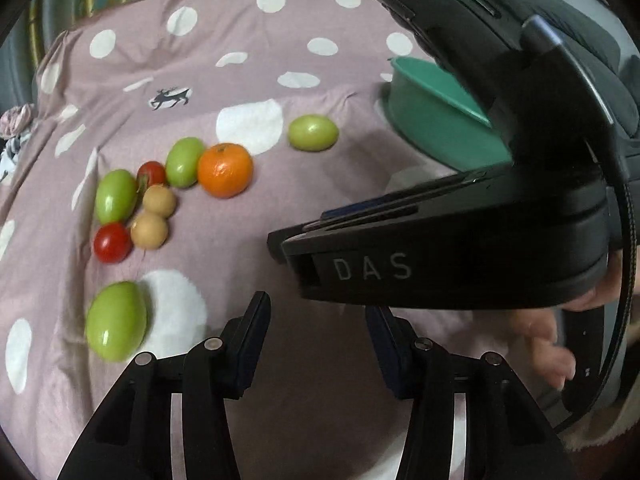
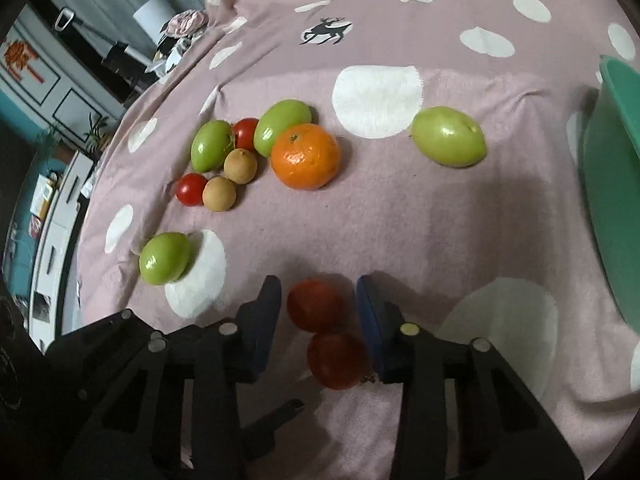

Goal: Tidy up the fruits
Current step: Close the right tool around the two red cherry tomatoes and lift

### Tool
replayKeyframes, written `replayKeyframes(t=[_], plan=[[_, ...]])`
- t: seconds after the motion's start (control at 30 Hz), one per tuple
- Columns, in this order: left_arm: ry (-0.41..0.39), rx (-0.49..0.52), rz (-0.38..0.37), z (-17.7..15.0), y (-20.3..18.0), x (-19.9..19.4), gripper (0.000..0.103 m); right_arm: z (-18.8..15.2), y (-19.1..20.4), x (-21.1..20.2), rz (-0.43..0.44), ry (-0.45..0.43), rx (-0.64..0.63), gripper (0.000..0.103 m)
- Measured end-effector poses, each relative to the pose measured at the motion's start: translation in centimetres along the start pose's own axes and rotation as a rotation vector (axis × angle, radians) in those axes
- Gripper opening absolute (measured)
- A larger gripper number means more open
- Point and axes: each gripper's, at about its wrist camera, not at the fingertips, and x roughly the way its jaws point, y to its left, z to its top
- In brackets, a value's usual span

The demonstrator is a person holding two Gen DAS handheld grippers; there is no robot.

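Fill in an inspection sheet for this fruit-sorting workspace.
Surface: pink spotted cloth, wrinkled.
Job's things: orange, four green fruits, two tan fruits and two red tomatoes loose on the cloth; teal bowl at the right.
Clutter: nothing seen.
Grippers: left claw open, empty; right claw open around two more tomatoes, not pressing.
Cables: black cable on the right claw's body.
Surroundings: white cabinets beyond the cloth.

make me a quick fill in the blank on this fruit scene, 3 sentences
1. The single orange lies against a ____ fruit.
2. Between the right tool fingers lie two ____ tomatoes.
3. The bowl at the cloth's edge is ____ in colour.

Missing words: green; red; green
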Motion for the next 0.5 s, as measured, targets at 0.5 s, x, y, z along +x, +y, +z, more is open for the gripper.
replayKeyframes(t=[0.5], plan=[[0.047, -0.021, 0.007, 1.6, -1.1, 2.3, 0.05, 0.2, -1.6, -1.1, 0.026, -0.049, 0.026, 0.027]])
